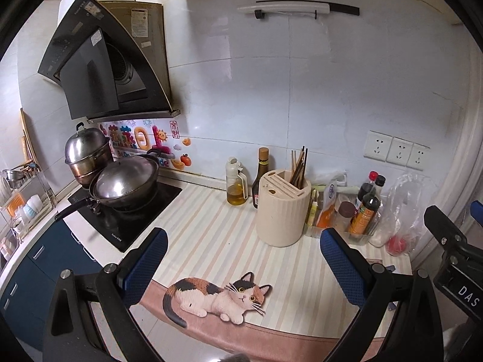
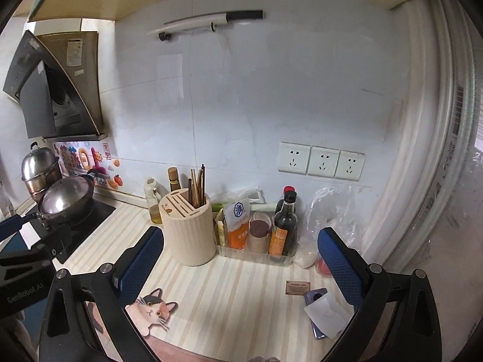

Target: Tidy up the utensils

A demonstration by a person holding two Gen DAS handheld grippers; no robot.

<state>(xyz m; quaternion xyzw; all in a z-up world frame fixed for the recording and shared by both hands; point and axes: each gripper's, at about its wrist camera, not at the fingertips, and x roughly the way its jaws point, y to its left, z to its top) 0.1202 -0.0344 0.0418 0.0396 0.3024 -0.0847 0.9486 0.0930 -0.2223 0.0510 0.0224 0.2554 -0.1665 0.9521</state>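
Cream utensil holder (image 1: 283, 208) upright on the striped mat (image 1: 211, 235), chopsticks (image 1: 299, 167) standing in its rear compartment. Just left of the holder: oil dispenser (image 1: 236, 185) and brown sauce bottle (image 1: 261, 175). Touching its right side: clear tray (image 2: 256, 255) of sauce bottles (image 2: 283, 226) and packets; beyond that, a plastic bag (image 2: 329, 217). Well left of the holder: wok (image 1: 125, 182) and steel pot (image 1: 87, 154) on the cooktop. Left gripper (image 1: 244, 249) spread wide, empty, hovering short of the holder. Right gripper (image 2: 240, 249) likewise wide, empty. Nothing between claws and holder.
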